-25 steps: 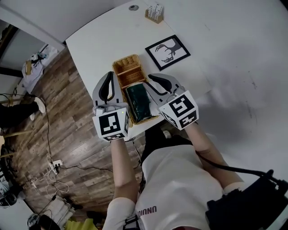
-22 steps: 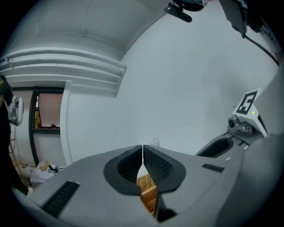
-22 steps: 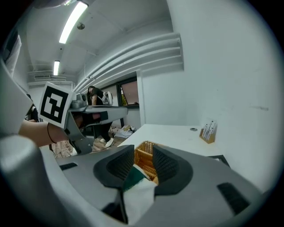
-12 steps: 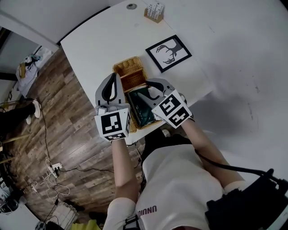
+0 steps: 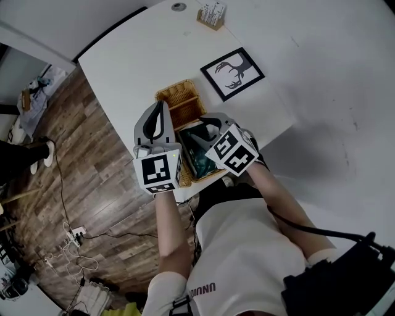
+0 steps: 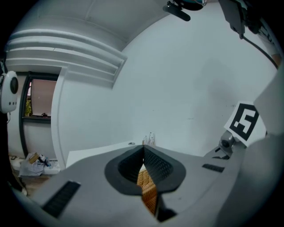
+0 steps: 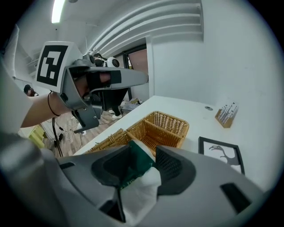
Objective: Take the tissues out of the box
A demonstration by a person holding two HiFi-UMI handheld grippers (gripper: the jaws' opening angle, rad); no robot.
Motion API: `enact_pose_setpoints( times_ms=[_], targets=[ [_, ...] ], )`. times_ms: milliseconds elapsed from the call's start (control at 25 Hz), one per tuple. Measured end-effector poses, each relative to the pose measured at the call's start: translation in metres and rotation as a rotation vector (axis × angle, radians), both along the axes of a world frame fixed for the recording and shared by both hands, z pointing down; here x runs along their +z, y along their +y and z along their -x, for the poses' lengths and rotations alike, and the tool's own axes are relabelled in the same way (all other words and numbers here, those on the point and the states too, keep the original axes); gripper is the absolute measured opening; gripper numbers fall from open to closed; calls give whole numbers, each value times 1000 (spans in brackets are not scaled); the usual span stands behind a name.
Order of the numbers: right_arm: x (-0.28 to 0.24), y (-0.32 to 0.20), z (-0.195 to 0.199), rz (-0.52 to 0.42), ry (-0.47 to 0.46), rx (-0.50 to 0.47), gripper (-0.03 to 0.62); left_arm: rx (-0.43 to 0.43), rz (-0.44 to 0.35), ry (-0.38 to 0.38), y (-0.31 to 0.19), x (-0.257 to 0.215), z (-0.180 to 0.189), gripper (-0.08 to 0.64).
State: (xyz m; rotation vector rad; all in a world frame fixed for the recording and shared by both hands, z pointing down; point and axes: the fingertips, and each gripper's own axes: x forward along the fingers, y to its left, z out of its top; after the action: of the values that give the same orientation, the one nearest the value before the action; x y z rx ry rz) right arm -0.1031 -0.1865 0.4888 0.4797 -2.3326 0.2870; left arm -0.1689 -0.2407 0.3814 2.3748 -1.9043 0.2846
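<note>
A dark green tissue pack lies in the near half of a wicker basket at the table's front edge. My right gripper is tilted down over the pack. In the right gripper view its jaws are opening, with the pack's green corner and a white tissue between them, and the pads do not press. My left gripper hovers beside the basket's left side. Its pads meet at the tips, shut on nothing, and the wicker shows through the gap below.
A framed deer picture lies right of the basket. A small wooden holder stands at the far edge of the white table, with a round grommet near it. Wooden floor lies to the left, beyond the table edge.
My right gripper has swung left from the basket's right side onto the tissue pack. The left gripper has stayed beside the basket.
</note>
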Motion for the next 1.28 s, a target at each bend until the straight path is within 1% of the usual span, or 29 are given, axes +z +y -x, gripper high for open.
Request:
enact_pose_setpoints(
  times_ms=[360, 640, 760, 920, 1080, 1280],
  targets=[
    [12, 3, 4, 24, 76, -48, 181, 8, 16, 11, -6, 10, 3, 12],
    [21, 8, 9, -13, 154, -123, 140, 11, 22, 23, -10, 13, 4, 12],
    [23, 10, 11, -18, 166, -134, 116, 8, 23, 24, -10, 15, 5, 12],
    [22, 11, 11, -29, 175, -146, 58, 10, 25, 23, -12, 17, 5, 12],
    [18, 11, 12, -18, 164, -151, 41, 10, 32, 24, -13, 18, 5, 12],
    [13, 13, 11, -17, 149, -149, 35, 9, 37, 26, -13, 20, 6, 12]
  ],
)
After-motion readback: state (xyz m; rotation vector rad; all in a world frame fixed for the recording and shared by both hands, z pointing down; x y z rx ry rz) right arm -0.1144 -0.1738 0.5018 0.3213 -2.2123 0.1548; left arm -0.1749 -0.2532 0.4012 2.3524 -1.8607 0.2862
